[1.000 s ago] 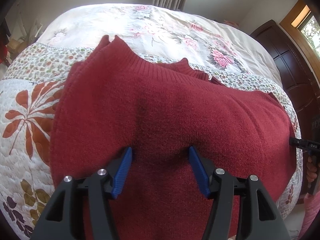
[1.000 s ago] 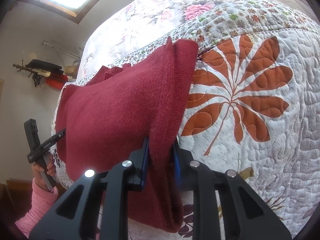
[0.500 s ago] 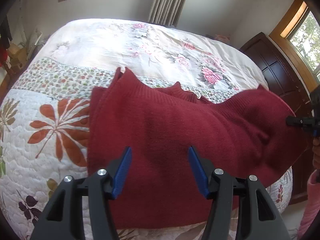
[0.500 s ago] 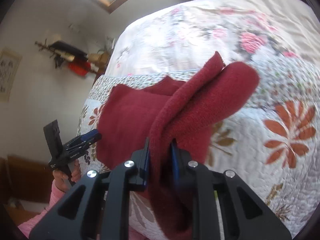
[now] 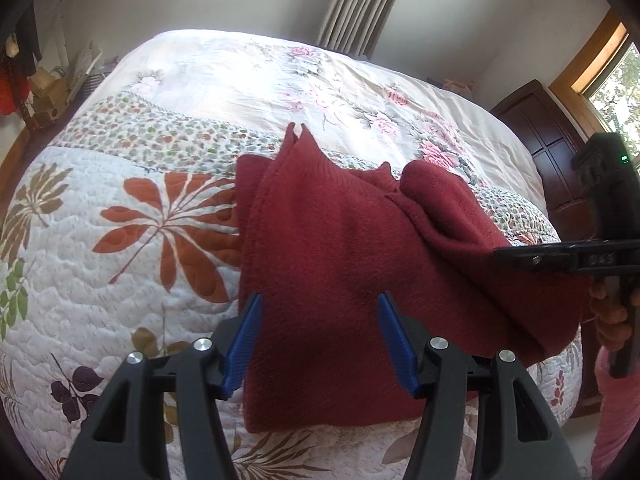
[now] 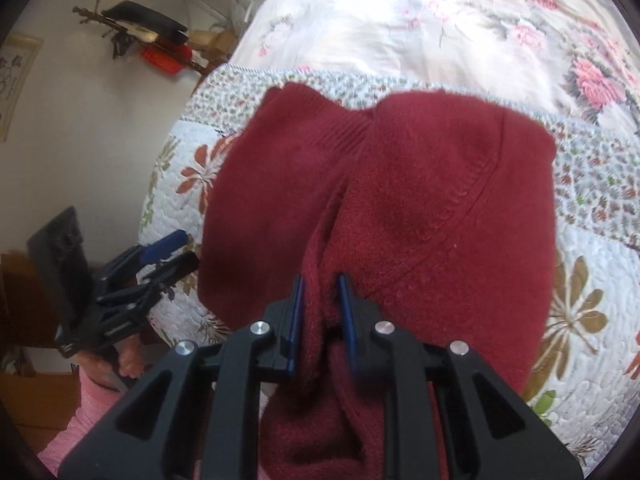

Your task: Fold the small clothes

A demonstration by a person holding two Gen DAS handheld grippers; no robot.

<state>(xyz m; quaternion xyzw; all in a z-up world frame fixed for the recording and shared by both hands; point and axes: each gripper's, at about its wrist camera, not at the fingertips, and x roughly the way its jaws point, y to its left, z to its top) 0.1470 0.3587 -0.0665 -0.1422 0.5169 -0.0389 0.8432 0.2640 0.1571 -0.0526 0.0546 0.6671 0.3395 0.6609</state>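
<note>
Presently: dark red knit sweater (image 5: 332, 248) lying on my quilted floral bedspread (image 5: 120, 264), its right side lifted and doubled toward the middle; my right gripper (image 6: 322, 312) nearly closed, blue pads pinching a bunched edge of that sweater; my left gripper (image 5: 320, 340) spread wide, holding nothing, poised over the sweater's near portion; pink sleeve (image 6: 92, 412) at my left wrist.

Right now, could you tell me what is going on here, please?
A person is folding a red sweater on a quilted bed. The right gripper is shut on a bunched side of the sweater, lifted over the rest. The left gripper is open above the near part, holding nothing.
</note>
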